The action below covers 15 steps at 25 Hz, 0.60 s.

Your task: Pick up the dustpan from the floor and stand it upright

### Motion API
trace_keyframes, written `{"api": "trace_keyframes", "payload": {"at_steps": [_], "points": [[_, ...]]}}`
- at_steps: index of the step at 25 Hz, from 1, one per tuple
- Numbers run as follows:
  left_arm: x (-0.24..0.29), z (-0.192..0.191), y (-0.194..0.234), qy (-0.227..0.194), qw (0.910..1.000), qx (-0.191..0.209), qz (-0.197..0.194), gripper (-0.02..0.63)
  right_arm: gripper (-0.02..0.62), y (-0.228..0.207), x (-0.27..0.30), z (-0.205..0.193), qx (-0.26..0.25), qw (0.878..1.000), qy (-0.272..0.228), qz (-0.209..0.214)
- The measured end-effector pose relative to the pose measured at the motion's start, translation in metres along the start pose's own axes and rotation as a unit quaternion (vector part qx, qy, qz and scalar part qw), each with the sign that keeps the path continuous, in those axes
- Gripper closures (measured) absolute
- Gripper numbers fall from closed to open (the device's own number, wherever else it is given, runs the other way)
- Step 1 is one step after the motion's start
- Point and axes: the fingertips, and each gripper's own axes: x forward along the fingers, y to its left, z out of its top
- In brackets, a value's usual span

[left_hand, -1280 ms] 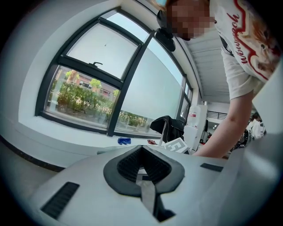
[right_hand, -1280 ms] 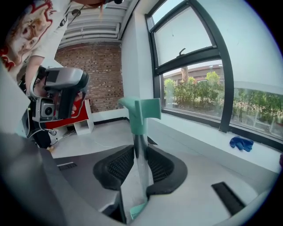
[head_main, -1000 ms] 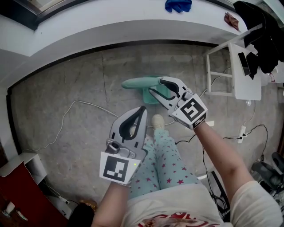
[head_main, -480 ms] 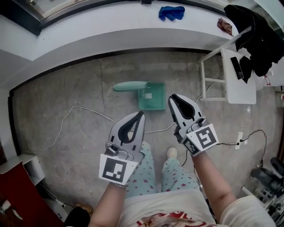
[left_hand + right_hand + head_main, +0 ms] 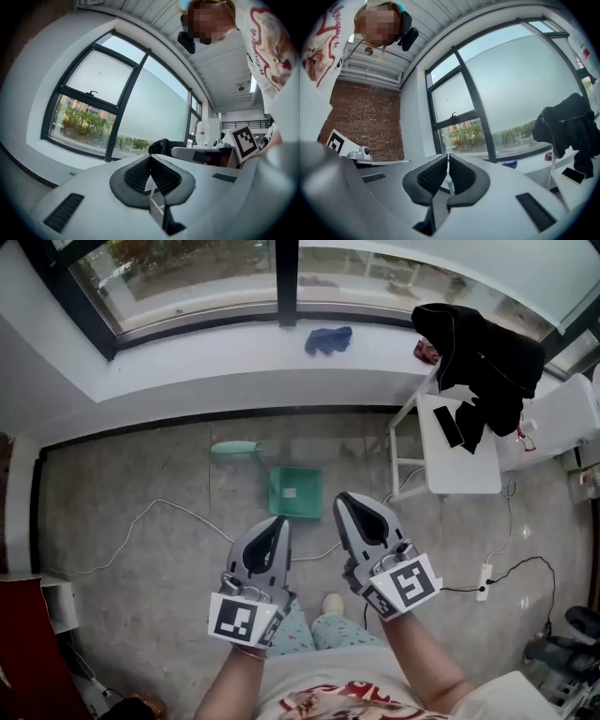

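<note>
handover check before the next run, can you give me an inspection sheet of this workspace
surface: grey concrete floor.
job's things: teal dustpan on the floor below the window, apart from both claws; upright or not cannot be told from above.
clutter: blue cloth on the sill; black garment and phone on the white side table.
grippers: left claw shut, empty; right claw has just closed, nothing in it.
cables: white cable across the floor; power strip with black cable at right.
surroundings: large window; red cabinet lower left.
</note>
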Motion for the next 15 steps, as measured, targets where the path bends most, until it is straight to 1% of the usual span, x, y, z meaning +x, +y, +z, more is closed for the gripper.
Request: {"api": "trace_keyframes", "payload": {"at_steps": [4,7,10,12,15], "points": [[-0.029,0.031,-0.057,-0.016,0.9998,0.01,0.004,0.603,0.565,0.012,-0.055,0.04,-0.018,1.0,-0.013,0.017],[-0.052,0.057,-0.095,-0.03,0.9992,0.028,0.004,0.603,0.565,0.031,-0.085,0.064,-0.021,0.998,-0.028,0.045],[-0.074,0.07,-0.128,-0.031,0.9985,0.044,0.004,0.603,0.565,0.058,-0.113,0.078,-0.03,0.996,-0.032,0.081],[-0.088,0.074,-0.142,-0.03,0.9981,0.052,0.008,0.603,0.565,0.075,-0.127,0.082,-0.032,0.994,-0.032,0.102],[-0.101,0.08,-0.159,-0.032,0.9976,0.061,0.012,0.603,0.565,0.092,-0.145,0.083,-0.034,0.992,-0.025,0.123]]}}
